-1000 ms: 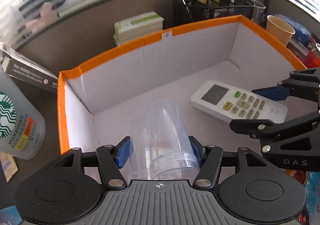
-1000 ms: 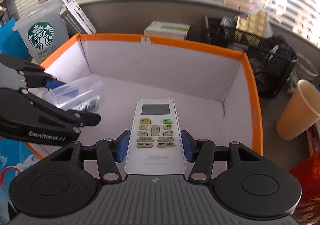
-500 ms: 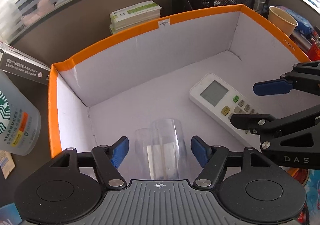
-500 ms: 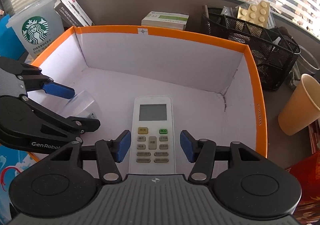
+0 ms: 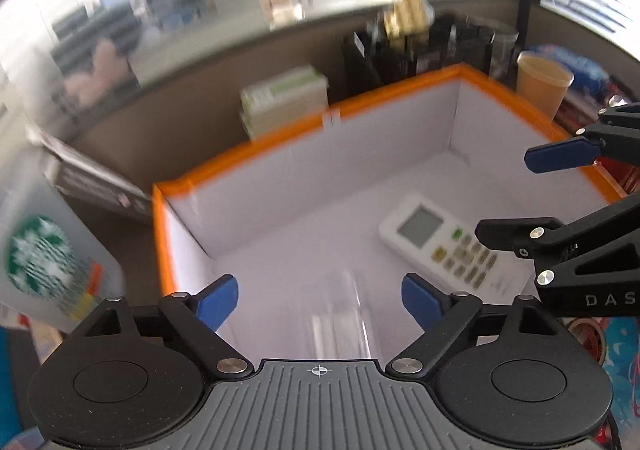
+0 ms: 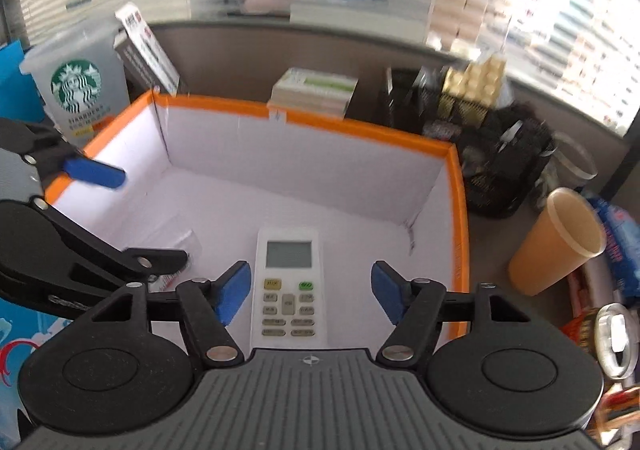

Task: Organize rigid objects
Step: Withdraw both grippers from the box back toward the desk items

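A white remote control (image 6: 289, 282) lies on the floor of the orange-rimmed white box (image 6: 360, 137); it also shows in the left wrist view (image 5: 440, 246). A clear plastic cup (image 5: 346, 322) lies on its side on the box floor at the left, seen faintly in the right wrist view (image 6: 178, 246). My left gripper (image 5: 320, 296) is open and empty above the cup. My right gripper (image 6: 311, 290) is open and empty above the remote. Each gripper shows in the other's view: the left gripper (image 6: 120, 217) and the right gripper (image 5: 532, 193).
A Starbucks cup (image 6: 82, 93) and a leaning carton (image 6: 146, 45) stand left of the box. Stacked boxes (image 6: 314, 91) and a black mesh organiser (image 6: 488, 153) stand behind it. A paper cup (image 6: 558, 242) and packets are at the right.
Both grippers opened, let go of the cup and the remote, and rose and pulled back from the box. The cup and remote now lie on the box floor.
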Motion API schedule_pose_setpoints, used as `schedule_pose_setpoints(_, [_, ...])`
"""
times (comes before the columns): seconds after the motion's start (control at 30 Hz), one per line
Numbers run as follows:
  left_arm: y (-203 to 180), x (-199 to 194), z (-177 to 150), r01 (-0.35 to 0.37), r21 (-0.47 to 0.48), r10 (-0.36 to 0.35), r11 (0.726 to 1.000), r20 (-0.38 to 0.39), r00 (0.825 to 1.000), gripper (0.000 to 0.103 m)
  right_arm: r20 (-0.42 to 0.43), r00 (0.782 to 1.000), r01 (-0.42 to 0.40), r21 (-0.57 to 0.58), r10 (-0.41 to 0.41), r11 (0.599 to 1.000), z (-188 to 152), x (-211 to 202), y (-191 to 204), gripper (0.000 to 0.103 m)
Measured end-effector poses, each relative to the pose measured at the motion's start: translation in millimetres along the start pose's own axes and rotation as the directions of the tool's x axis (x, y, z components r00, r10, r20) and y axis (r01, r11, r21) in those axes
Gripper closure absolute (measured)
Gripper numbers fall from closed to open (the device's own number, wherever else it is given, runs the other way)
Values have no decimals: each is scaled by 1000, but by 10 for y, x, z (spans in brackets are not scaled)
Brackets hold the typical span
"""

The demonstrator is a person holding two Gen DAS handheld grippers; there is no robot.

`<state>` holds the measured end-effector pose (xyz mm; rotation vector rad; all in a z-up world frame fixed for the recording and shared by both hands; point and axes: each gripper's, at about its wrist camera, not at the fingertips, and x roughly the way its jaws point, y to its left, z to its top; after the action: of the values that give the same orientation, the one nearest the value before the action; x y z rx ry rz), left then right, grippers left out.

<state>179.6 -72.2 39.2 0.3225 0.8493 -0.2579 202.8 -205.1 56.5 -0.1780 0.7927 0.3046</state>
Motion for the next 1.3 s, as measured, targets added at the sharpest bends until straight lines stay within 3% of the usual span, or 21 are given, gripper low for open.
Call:
schedule_pose_setpoints(0.27, [33, -611, 9, -12, -6, 12, 1000, 124, 992, 10, 98, 995, 18, -9, -17, 1000, 46, -491, 84, 38])
schedule_pose_setpoints(0.37, [18, -830, -35, -17, -8, 18, 1000, 166, 986, 6, 142, 990, 25, -14, -23, 1000, 29, -725, 139, 38])
schedule_pose_setpoints(0.57, [-74, -1298, -214, -36, 14, 31, 999, 272, 962, 0, 241, 970, 35, -22, -29, 999, -110, -1239, 241, 36])
schedule_pose_setpoints(0.67, [-132, -1497, -329, -47, 23, 38, 999, 315, 948, 0, 280, 959, 42, -26, -33, 999, -242, -1457, 299, 26])
schedule_pose_setpoints(0.83, [-219, -1625, -606, -84, 55, 60, 995, 351, 934, 0, 316, 948, 47, -28, -35, 999, -490, -1654, 375, 26])
schedule_pose_setpoints(0.93, [-286, -1545, -867, -99, 81, 66, 992, 338, 939, 0, 307, 952, 27, -28, -17, 999, -708, -1629, 399, 26])
schedule_pose_setpoints(1.1, [-371, -1240, -1344, -72, 124, 38, 990, 258, 965, 0, 229, 973, 16, -50, -4, 999, -1258, -1343, 558, 27])
schedule_pose_setpoints(1.3, [-475, -918, -1741, -58, 146, 29, 988, 194, 981, 0, 151, 988, 17, 3, -17, 1000, -1718, -961, 649, 39])
